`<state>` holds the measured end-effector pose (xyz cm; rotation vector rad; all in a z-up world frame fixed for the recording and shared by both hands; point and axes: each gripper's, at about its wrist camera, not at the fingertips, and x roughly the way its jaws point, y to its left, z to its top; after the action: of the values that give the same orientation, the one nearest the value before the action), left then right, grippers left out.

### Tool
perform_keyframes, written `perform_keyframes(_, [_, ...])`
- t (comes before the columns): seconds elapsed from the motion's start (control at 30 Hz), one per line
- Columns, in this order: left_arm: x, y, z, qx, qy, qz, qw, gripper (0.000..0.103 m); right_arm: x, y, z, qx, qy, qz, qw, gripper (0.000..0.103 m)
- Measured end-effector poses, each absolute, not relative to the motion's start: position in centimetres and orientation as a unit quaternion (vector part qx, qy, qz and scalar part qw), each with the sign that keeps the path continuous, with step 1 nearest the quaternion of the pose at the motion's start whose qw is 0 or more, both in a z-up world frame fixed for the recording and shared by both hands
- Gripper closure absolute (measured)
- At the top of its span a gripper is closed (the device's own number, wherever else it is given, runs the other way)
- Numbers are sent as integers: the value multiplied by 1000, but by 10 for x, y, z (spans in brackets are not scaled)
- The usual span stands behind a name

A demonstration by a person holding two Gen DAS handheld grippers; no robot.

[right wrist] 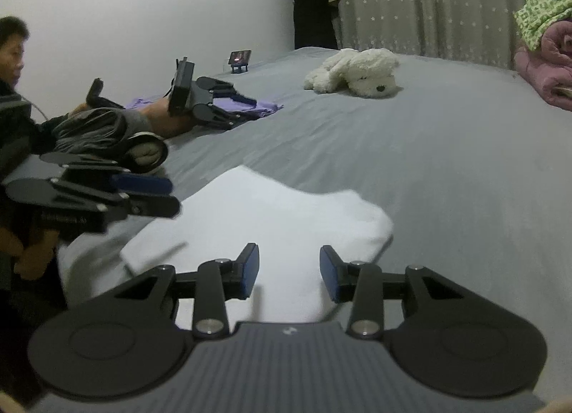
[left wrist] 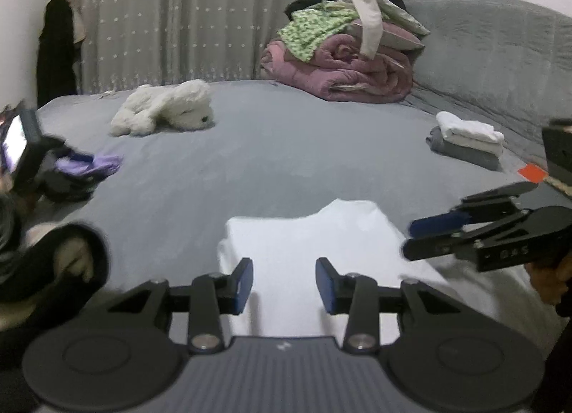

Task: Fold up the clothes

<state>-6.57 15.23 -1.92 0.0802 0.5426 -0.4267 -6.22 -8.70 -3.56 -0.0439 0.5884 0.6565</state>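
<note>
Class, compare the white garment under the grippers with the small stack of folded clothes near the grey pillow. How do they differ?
The white garment lies spread in one broad, partly folded layer; the small stack is compact, a white piece on a grey one. The garment sits between the open left gripper and right gripper; the stack sits untouched. Both rest on the grey bed.

White plush dog (left wrist: 168, 109) on the grey bed (left wrist: 286, 148) (starred curtain (left wrist: 178, 13) behind), phone on stand (right wrist: 240, 60)
</note>
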Motion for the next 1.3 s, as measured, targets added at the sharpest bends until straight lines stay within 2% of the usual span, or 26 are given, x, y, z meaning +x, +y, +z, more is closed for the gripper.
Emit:
perform_keyframes(0.1, [-45,135,-23,50,268,-209,939,72,-45,-79,-38,-22,284,309,908,61])
perform_keyframes(0.33, [-7,127,-40,59,294,-174,938,72,-7,-86,-53,2,302,285,910,61])
perform_keyframes(0.37, [-5,131,-41,54,295,-167,939,72,-4,-93,-55,12,305,282,909,66])
perform_keyframes(0.4, [-3,134,-41,49,294,-161,941,72,-1,-100,-57,22,308,280,909,66])
perform_keyframes(0.43, [-2,137,-40,46,295,-154,942,72,-1,-106,-54,30,308,275,910,66])
perform_keyframes(0.5, [-3,145,-37,39,296,-145,943,72,0,-118,-49,46,308,264,913,59])
perform_keyframes(0.77, [-30,169,-32,9,293,-149,944,72,-37,-120,-35,9,283,291,914,59])
perform_keyframes(1.13, [-71,162,-42,69,307,-200,928,59,-86,-99,-51,-78,291,351,887,58])
perform_keyframes(1.3, [-76,188,-48,26,338,-208,918,38,-97,-122,-56,-62,293,342,891,49])
